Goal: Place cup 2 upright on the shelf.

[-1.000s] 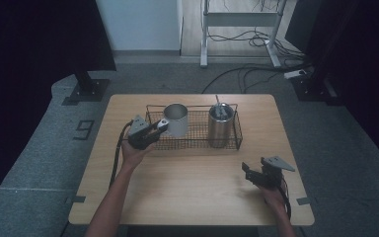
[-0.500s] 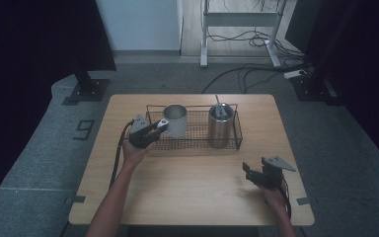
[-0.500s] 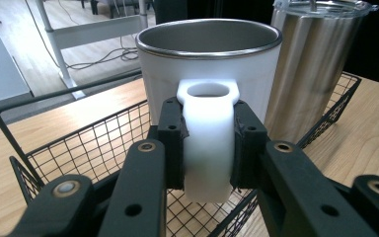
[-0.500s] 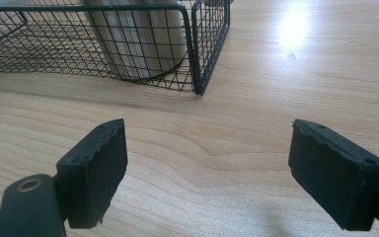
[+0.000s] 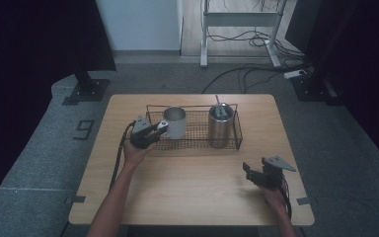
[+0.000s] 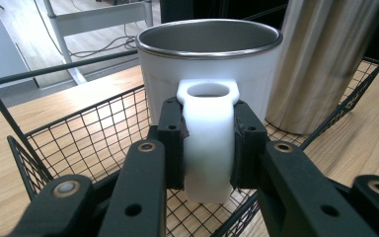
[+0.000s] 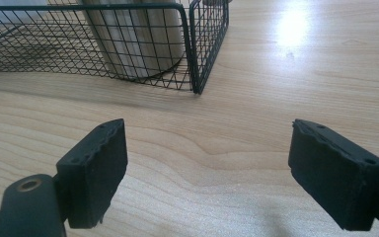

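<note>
A white mug (image 5: 175, 123) with a steel rim stands at the left end of a black wire basket (image 5: 197, 144). My left gripper (image 5: 159, 130) reaches over the basket's left edge and is shut on the mug's handle (image 6: 208, 163); both pads press its sides. The mug (image 6: 207, 59) is upright on the basket's mesh floor. Beside it, at the basket's right end, stands a tall steel tumbler (image 5: 220, 127). Near the table's front right, my right gripper (image 5: 250, 171) hovers low over bare wood, its jaws open wide with nothing between them (image 7: 207, 163).
The basket (image 7: 197, 54) sits across the middle of the wooden table (image 5: 192, 182), its near right corner ahead of the right gripper. The tumbler (image 6: 325, 59) stands close behind the mug. A metal stand and cables (image 5: 242, 29) lie on the floor beyond the table.
</note>
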